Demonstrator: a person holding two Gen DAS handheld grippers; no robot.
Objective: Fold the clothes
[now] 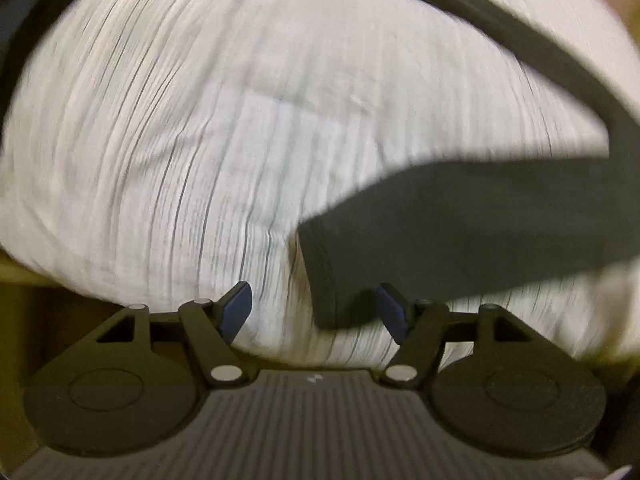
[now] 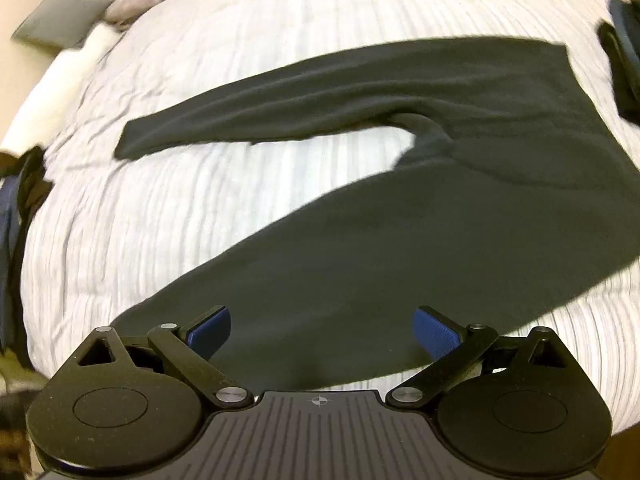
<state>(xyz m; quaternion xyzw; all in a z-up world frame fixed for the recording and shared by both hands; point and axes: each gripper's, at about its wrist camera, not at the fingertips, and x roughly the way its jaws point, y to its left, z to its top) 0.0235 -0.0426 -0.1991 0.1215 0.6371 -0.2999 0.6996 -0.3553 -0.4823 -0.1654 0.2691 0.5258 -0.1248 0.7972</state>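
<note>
Since the pants (image 2: pixel 400 200) look soft and limp on the bed (image 2: pixel 200 220), pinch leg hems; left gripper (image 1: pixel 316 312) and right gripper (image 2: pixel 322 336) both spread, empty.

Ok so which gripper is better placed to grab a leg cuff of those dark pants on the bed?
Left, probably. The left gripper is open with the dark pants cuff right between its fingers. The right gripper, also open, faces mid-leg.

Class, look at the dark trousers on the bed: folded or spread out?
Spread out. The trousers lie flat on the bed, both legs splayed apart.
</note>
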